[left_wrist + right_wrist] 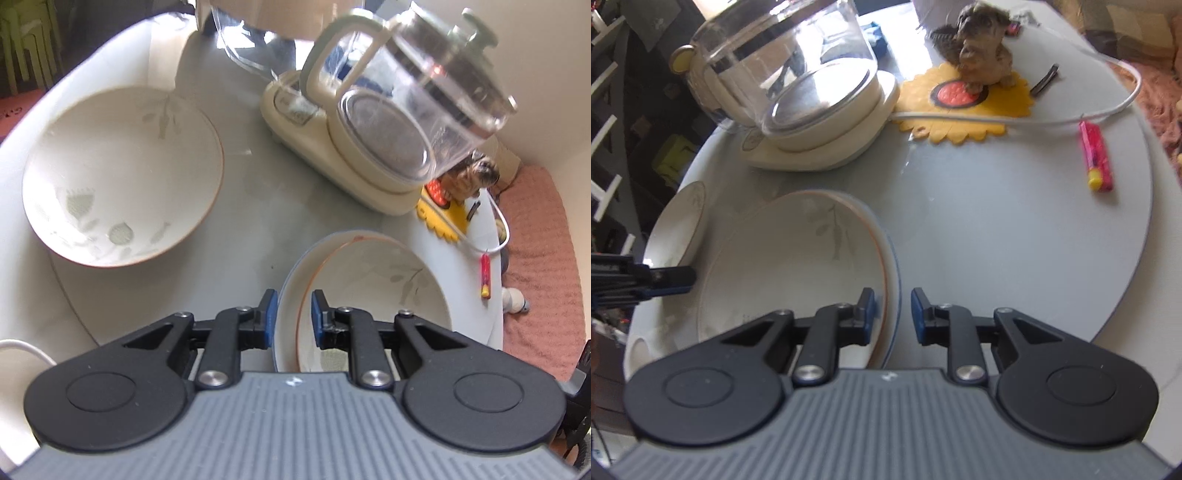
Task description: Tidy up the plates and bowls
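A white bowl (369, 280) with a brown rim and leaf print sits nested in a wider blue-rimmed dish (286, 328). My left gripper (295, 317) is shut on the near rims of both, one pad outside the dish and one inside the bowl. My right gripper (894, 314) is shut on the other side of the same bowl (798, 258) and dish (894, 266). A left gripper finger (672, 277) shows across the stack. A second leaf-print bowl (122, 173) stands alone on the table, seen behind the stack (679, 221) in the right wrist view.
The round grey table (997, 240) also holds a glass kettle (406, 92) on a cream base, a yellow mat (960, 99) with a brown figurine (982, 48), a white cable (1034, 118), and a red lighter (1097, 162) near the edge.
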Demonstrator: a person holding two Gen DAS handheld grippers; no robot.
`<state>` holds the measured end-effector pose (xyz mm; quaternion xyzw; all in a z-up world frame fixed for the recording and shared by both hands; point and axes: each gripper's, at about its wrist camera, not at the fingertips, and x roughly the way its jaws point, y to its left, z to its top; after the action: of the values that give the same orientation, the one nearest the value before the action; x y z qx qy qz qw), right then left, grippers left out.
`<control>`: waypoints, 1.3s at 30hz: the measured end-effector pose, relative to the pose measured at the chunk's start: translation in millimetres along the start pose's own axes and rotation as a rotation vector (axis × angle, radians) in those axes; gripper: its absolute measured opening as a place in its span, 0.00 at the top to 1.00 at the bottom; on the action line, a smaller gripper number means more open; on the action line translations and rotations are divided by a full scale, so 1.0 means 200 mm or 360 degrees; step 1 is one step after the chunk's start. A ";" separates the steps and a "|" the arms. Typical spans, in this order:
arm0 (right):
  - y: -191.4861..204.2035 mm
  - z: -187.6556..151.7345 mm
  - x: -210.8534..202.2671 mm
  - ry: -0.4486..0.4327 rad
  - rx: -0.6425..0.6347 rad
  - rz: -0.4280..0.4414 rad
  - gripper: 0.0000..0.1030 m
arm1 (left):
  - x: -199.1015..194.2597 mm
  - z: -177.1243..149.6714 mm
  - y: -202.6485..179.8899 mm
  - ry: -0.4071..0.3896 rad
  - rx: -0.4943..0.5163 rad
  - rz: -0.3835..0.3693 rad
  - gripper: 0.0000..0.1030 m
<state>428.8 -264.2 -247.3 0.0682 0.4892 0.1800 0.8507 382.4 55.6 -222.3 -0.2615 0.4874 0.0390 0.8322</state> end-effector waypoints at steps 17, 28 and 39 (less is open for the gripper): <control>0.22 0.07 -0.48 -0.0267 -0.0032 0.0167 0.75 | -0.64 -0.18 -0.20 -0.0343 0.0220 0.0133 0.78; 0.62 -0.07 -0.61 -0.0263 -0.0205 0.0323 0.75 | -0.83 -0.28 0.04 -0.0356 0.0037 0.0153 0.78; 0.96 -0.05 -0.44 -0.0216 -0.0336 0.0332 0.75 | -0.80 -0.10 0.37 -0.0309 0.0020 0.0183 0.77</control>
<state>334.0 -120.2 -125.0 0.0410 0.3993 0.3128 0.8608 259.9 140.9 -127.2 -0.2229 0.4190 0.1088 0.8735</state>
